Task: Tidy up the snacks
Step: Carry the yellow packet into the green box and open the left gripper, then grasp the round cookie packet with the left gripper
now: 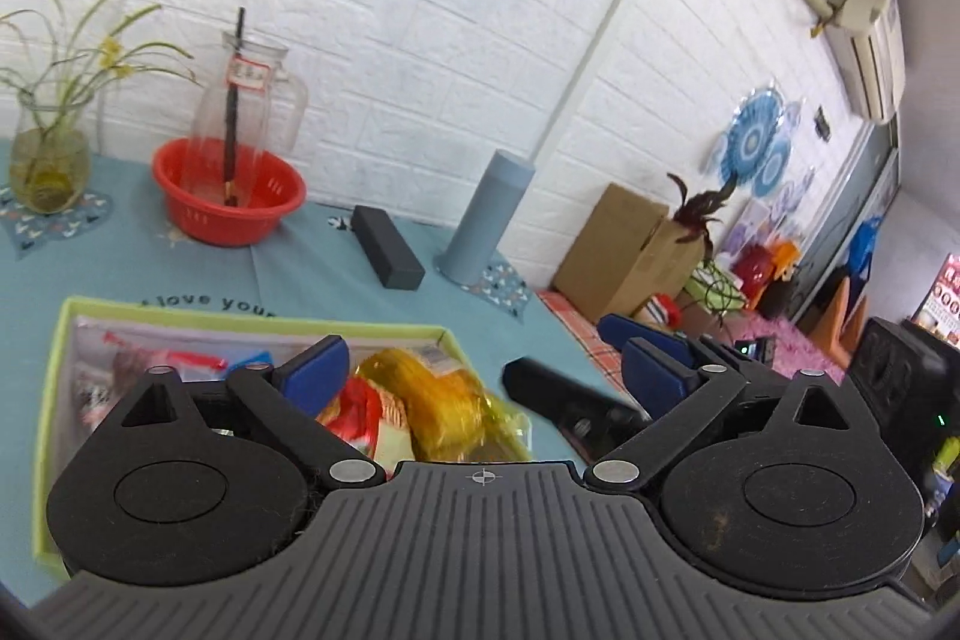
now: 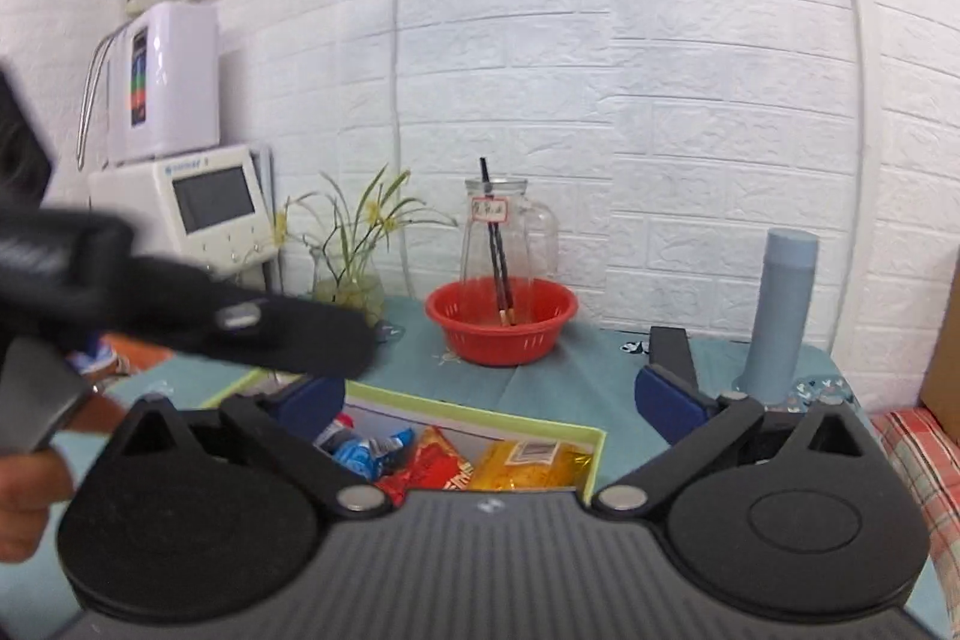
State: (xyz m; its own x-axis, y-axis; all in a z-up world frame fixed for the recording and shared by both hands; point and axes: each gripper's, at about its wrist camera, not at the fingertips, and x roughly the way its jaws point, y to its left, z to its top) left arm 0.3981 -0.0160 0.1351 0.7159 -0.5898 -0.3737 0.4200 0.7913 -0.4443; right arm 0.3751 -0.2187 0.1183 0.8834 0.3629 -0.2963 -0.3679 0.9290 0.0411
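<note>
Snacks (image 2: 474, 463) boxed beneath both wide-spread, slightly downward-tilted tongs (image 1: 486, 370) (image 2: 507, 397)

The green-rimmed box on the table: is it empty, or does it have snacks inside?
It has snacks inside. The green-rimmed box holds a yellow packet, a red packet and a blue packet.

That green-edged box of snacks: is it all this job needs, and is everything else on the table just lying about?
Part of the job:
- green-edged box
- yellow snack packet
- red snack packet
- blue snack packet
- left gripper, open, holding nothing
- right gripper, open, holding nothing

Just lying about:
- red basket holding a glass pitcher
- plant vase
- blue cylinder
- black box
</note>
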